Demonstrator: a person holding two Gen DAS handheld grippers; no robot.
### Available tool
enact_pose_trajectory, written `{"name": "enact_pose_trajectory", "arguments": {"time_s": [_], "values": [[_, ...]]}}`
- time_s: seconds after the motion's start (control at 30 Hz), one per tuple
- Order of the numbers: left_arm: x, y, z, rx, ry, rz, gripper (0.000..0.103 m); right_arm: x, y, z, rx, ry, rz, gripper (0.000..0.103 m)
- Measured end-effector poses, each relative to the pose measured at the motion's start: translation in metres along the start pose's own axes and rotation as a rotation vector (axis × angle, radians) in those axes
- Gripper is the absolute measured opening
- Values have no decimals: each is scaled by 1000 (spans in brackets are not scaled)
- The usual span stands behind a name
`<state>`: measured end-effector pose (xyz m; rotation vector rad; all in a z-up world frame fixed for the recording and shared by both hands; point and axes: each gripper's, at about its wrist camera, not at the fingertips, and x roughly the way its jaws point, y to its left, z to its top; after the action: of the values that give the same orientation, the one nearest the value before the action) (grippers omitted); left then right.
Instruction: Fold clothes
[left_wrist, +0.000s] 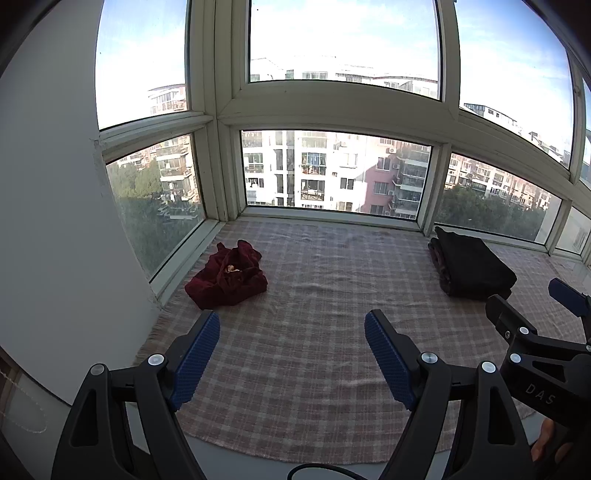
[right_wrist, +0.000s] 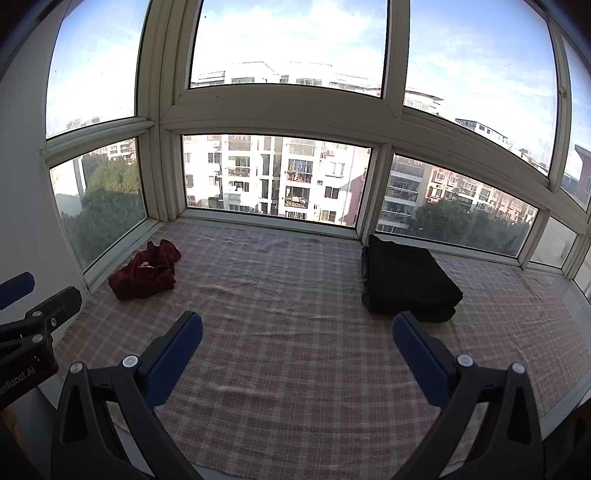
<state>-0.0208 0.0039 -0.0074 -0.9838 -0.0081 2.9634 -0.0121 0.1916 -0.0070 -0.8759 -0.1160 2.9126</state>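
A crumpled dark red garment (left_wrist: 229, 275) lies at the far left of the plaid cloth (left_wrist: 314, 332), near the window; it also shows in the right wrist view (right_wrist: 146, 271). A stack of folded dark clothes (left_wrist: 471, 267) sits at the far right, also in the right wrist view (right_wrist: 406, 282). My left gripper (left_wrist: 291, 354) is open and empty, held above the near part of the cloth. My right gripper (right_wrist: 297, 354) is open and empty, beside the left one; it shows in the left wrist view (left_wrist: 535, 306) at the right edge.
The plaid cloth (right_wrist: 295, 314) covers a bay window ledge. Window panes and white frames (left_wrist: 332, 122) close it in at the back and both sides. A white wall (left_wrist: 48, 221) stands at the left. The ledge's front edge is just below the grippers.
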Motion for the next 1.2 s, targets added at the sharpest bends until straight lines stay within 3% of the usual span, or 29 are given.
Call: {"name": "enact_pose_trajectory", "arguments": {"time_s": [0.63,1.2], "values": [[16,3,7,-8,15,14,80,19,0,5,-5,21,12,103],[61,36,16,-64,61,65,80,74,40,32,-92,44,122,103]]}}
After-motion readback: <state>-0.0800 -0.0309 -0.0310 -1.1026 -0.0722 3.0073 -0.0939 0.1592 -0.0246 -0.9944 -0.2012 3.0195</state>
